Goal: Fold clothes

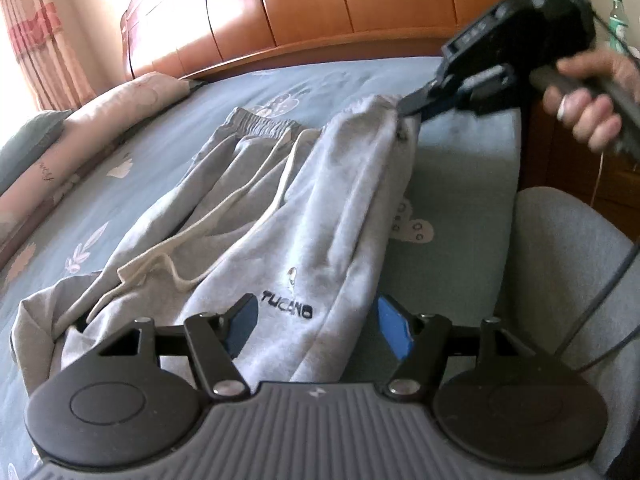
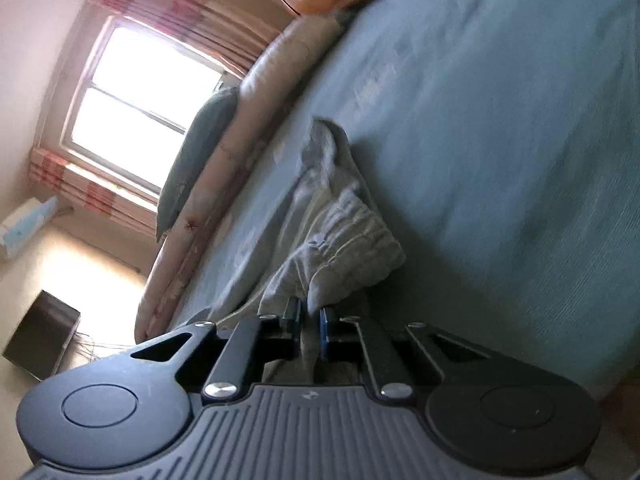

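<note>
Grey sweatpants with a black "TUCANO" logo and a white drawstring lie spread on the blue bed sheet. My left gripper is open, its blue pads standing on either side of the near pant fabric by the logo. My right gripper, held by a person's hand, is shut on a far edge of the sweatpants and lifts it off the sheet. In the right wrist view the right gripper pinches a fold of the sweatpants, which bunch up ahead of it.
A wooden headboard stands behind the bed. A pink rolled quilt and a grey pillow lie along the left side. A wooden nightstand with a green bottle is on the right. A grey-clad leg is near right.
</note>
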Motion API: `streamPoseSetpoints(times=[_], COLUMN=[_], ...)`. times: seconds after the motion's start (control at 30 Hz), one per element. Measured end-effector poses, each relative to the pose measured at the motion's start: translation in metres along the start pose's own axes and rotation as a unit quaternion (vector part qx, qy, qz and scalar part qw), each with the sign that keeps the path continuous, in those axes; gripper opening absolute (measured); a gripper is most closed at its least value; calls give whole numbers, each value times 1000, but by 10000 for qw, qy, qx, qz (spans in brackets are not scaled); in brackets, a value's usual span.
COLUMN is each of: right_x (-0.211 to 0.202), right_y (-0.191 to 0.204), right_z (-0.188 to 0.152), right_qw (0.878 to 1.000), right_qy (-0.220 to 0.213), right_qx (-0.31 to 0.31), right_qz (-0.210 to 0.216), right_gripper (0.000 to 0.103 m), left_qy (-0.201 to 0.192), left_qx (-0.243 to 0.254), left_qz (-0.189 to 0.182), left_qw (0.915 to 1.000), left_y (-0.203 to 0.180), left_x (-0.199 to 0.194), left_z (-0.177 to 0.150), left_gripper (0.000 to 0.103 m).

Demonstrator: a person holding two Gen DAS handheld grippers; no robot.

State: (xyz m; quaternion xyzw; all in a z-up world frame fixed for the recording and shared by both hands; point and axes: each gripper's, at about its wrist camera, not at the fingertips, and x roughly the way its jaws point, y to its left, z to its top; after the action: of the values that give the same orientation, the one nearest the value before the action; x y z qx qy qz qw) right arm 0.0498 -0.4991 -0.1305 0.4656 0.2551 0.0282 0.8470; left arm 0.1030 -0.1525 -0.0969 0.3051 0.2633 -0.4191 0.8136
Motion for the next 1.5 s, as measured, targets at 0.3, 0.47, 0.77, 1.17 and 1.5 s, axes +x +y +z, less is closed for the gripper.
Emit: streamPoseSetpoints(times=[0.3, 0.47, 0.77, 1.17, 1.5], right_x=[-6, 6, 77, 113, 108], right_y=[-5, 36, 99, 90, 92], right_z=[5, 0, -30, -67, -77], right_qw=[9904, 9799, 9461, 9235, 9171], right_qy=[387, 428, 1049, 1196, 1095], right_qx=[-364, -1252, -2691, -3173, -3325], right_qz=[-1273, -1493, -1463, -1792, -1909], right_gripper=[16, 37, 58, 89, 91], left_qy=[634, 604, 187, 80, 373], left_qx=[-575, -1115, -1175, -1502, -1965], left_qz=[-472, -662, 106, 1093, 392], left_qw=[9952, 9897, 9928, 9826, 9790], left_y=[4, 13, 41, 87, 84], left_x=[17, 10, -42, -70, -17], left_z=[-25, -32, -33, -60, -59], left_gripper=[68, 70, 71, 71, 77])
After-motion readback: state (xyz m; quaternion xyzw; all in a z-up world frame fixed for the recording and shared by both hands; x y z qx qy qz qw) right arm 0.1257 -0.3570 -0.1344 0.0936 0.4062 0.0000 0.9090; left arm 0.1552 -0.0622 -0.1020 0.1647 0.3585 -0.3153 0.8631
